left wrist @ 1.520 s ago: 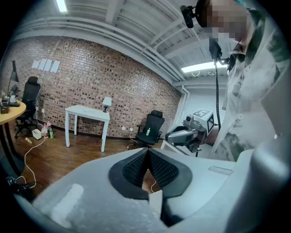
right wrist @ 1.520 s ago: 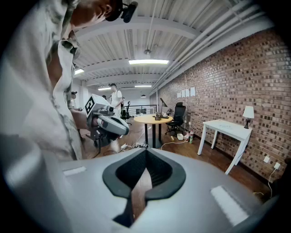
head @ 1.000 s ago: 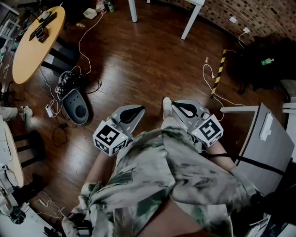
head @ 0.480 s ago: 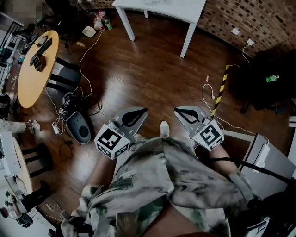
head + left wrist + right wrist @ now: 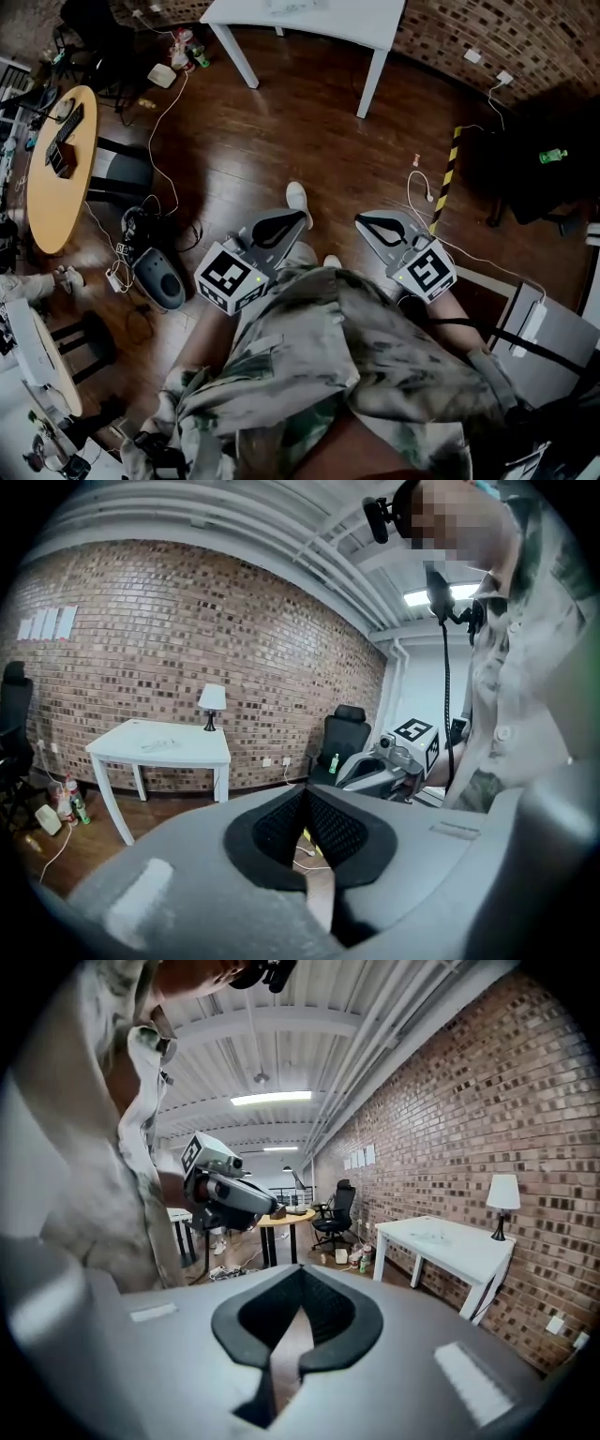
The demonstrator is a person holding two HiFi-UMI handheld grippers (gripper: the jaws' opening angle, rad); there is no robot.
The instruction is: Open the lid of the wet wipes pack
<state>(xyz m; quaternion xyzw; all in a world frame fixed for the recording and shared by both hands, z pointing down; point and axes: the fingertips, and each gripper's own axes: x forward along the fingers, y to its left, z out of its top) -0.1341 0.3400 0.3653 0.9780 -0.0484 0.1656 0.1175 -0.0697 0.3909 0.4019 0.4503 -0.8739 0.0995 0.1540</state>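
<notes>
Head view: left hand-held gripper [image 5: 286, 223] and right hand-held gripper [image 5: 373, 225] are held out level over the dark wood floor [image 5: 281, 122], side by side, well apart. 1 shoe [image 5: 297, 199] sits between them, just beyond the left one. White table [image 5: 309, 19] is far centre against the brick wall [image 5: 487, 28]. Round yellow table [image 5: 47, 178] is far left, with cables and gear on the floor near it. A black-yellow striped strip [image 5: 445, 178] is on the floor at right, a green bottle [image 5: 548, 157] far right.

Left gripper view: jaws of the left hand-held gripper [image 5: 306, 799] are closed tip to tip, nothing between them. The white table [image 5: 187, 752] is at left with a lamp [image 5: 213, 700] on its far edge. A small flat pale item [image 5: 159, 745] lies on the top. It is too small to tell if it is the wet wipes pack; no view shows the pack or its lid clearly. A black office chair [image 5: 347, 733] is at centre.

Right gripper view: jaws of the right hand-held gripper [image 5: 298, 1283] are closed, empty. The white table [image 5: 450, 1246] is at right by the brick wall. The left hand-held gripper [image 5: 230, 1199] shows at left.
</notes>
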